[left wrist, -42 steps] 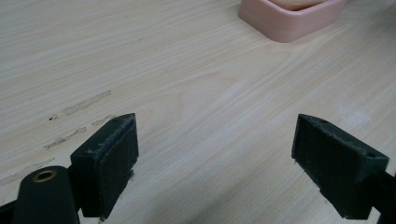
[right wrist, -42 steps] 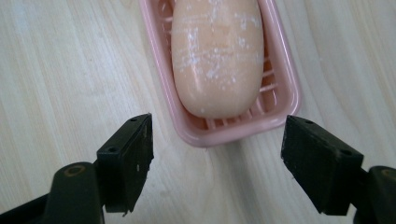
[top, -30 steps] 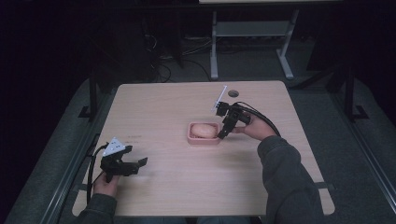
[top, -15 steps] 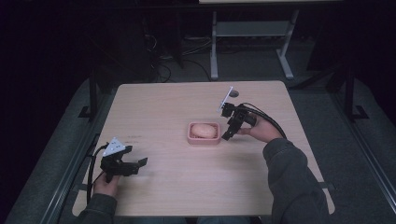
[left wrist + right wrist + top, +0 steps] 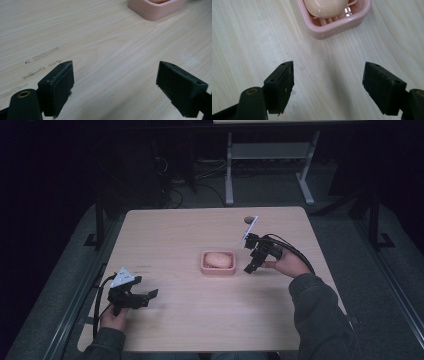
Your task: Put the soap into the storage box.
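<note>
A pink slotted soap dish [image 5: 218, 269] sits near the middle of the wooden table, with a pale peach bar of soap [image 5: 218, 260] lying in it. The dish [image 5: 342, 23] and soap [image 5: 325, 7] fill the top of the right gripper view. My right gripper [image 5: 249, 267] hovers just right of the dish, jaws wide apart and empty [image 5: 328, 87]. My left gripper [image 5: 147, 296] rests low at the table's front left, open and empty [image 5: 115, 87]. A corner of the dish [image 5: 156, 10] shows far ahead of it.
The light wooden table [image 5: 190, 235] has a small dark round mark [image 5: 247, 219] near its far edge. Faint scuff marks [image 5: 40, 65] lie on the wood by the left gripper. Dark floor, cables and a metal stand [image 5: 230, 170] lie beyond the table.
My right gripper has drawn back to the right, away from the soap dish, with its jaws open. The left gripper has stayed where it was.
</note>
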